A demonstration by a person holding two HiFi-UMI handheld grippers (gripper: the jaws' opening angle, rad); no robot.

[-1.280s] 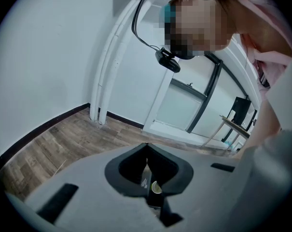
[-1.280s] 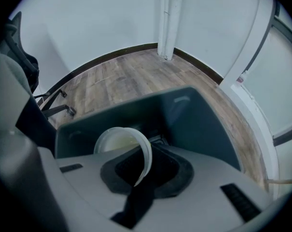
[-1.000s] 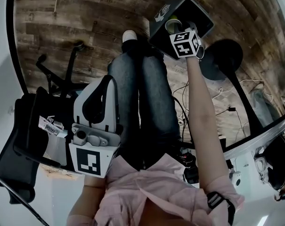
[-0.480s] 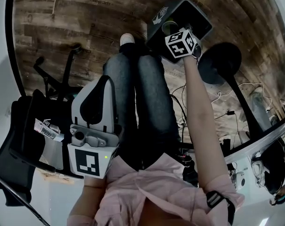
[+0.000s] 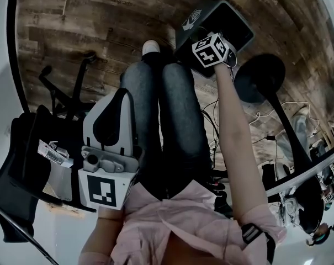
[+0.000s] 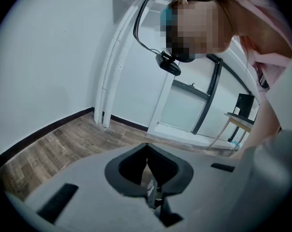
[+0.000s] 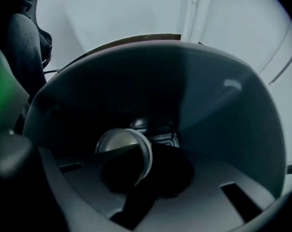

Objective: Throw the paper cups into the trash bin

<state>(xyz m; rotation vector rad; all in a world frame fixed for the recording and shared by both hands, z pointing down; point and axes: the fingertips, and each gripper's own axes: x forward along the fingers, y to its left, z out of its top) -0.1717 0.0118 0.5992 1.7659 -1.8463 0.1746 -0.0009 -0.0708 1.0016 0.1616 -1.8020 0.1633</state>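
We're right at the trash bin [image 5: 187, 20] now, a dark box standing on the wooden floor [image 5: 89, 21], and the right gripper [image 7: 136, 161] is down in its mouth, with the bin's smooth grey wall curving all around it in the right gripper view. Its claw is pinching the paper cup [image 7: 118, 143] at the rim. The cup is tipped on its side with its pale open mouth turned toward us, and it sits inside the bin, well below the bin's edge. From the head view we see only the marker cube of that gripper, sitting over the bin's opening, and the cup itself is hidden there. The left gripper [image 6: 146, 151] is well away from the bin, held up near our chest, with its claw pressed together and nothing in it. Our legs [image 5: 167, 109] stretch toward the bin, and one white shoe [image 5: 150, 46] is planted just beside it. A round black stand base [image 5: 260, 70] lies just beside the bin on its other side, and an office chair [image 5: 62, 93] stands well apart from it.
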